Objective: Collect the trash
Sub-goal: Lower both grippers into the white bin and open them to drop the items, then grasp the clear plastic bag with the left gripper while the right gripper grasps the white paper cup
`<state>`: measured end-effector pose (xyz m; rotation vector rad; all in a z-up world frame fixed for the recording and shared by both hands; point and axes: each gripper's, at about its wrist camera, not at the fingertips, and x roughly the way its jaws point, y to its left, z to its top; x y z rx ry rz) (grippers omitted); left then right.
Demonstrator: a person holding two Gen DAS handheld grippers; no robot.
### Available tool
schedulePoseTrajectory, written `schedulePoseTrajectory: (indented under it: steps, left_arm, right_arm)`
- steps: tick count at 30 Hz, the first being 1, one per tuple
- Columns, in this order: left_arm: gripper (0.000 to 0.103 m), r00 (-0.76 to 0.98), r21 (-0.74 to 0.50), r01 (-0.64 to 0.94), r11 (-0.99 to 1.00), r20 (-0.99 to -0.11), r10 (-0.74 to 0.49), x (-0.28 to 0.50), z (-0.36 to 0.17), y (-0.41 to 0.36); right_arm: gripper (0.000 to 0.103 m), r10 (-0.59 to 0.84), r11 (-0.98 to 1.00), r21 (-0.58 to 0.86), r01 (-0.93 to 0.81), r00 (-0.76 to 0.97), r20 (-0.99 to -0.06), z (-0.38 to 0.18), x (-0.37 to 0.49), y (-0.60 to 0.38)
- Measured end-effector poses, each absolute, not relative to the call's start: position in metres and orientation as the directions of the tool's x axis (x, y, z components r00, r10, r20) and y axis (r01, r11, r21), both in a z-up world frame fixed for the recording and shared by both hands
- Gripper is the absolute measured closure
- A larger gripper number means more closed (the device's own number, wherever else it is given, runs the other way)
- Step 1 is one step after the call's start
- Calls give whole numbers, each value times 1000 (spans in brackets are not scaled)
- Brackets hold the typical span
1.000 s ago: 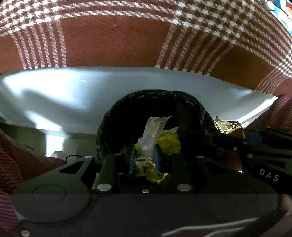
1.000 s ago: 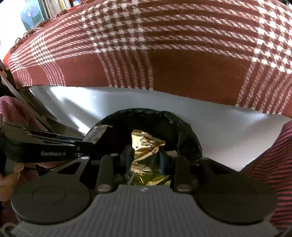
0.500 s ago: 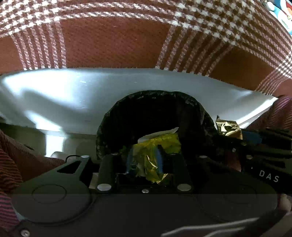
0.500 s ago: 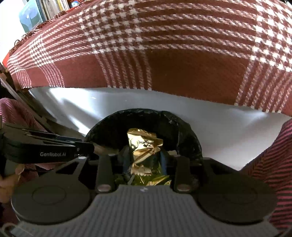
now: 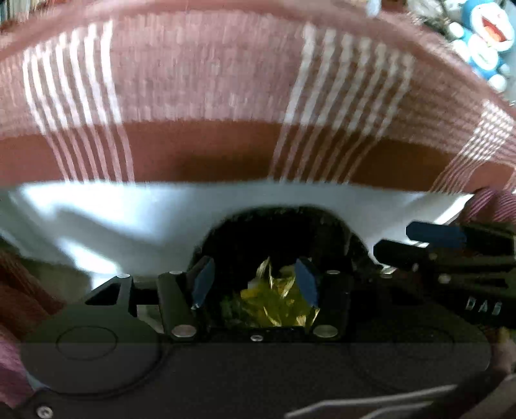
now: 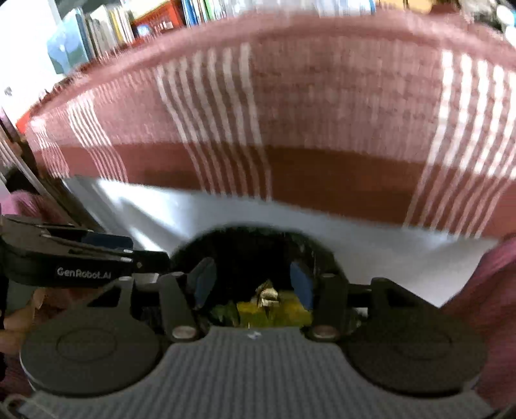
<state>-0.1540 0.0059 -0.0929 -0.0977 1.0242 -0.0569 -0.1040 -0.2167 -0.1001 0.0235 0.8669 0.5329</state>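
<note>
A bin lined with a black bag (image 5: 280, 225) (image 6: 251, 245) sits below both grippers. Crumpled gold and yellow foil wrappers (image 5: 274, 296) (image 6: 267, 303) lie inside it. My left gripper (image 5: 254, 280) hangs open over the bin mouth with nothing between its blue pads. My right gripper (image 6: 251, 280) is also open and empty above the same bin. In the left wrist view the right gripper (image 5: 451, 254) shows at the right edge; in the right wrist view the left gripper (image 6: 74, 258) shows at the left. Both views are motion-blurred.
A white tabletop edge (image 5: 129, 212) (image 6: 354, 235) runs behind the bin, with a red and white plaid cloth (image 5: 209, 96) (image 6: 306, 112) beyond it. Books on a shelf (image 6: 106, 29) stand at the far left. A blue toy figure (image 5: 483, 35) sits at the far right.
Both grippers have opened and let go of their wrappers, which now lie in the bin. Both cameras have tilted upward, showing more of the plaid cloth.
</note>
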Motion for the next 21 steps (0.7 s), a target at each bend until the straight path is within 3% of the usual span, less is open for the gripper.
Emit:
schedulePoseTrajectory:
  steps: [7, 11, 14, 21]
  left_arm:
    - [38, 681, -84, 120, 989, -718, -144, -154, -13, 8]
    - [26, 759, -58, 156, 986, -632, -157, -138, 25, 7]
    - [25, 811, -18, 147, 989, -570, -131, -118, 46, 4]
    - [12, 864, -151, 119, 981, -472, -177, -46, 66, 14]
  right_arm:
    - [30, 503, 847, 186, -498, 639, -581, -35, -103, -229]
    - [24, 509, 849, 140, -509, 717, -477, 2, -99, -234]
    - [19, 472, 869, 79, -488, 774, -422, 17, -87, -233]
    - [15, 393, 914, 84, -396, 816, -424, 23, -28, -236]
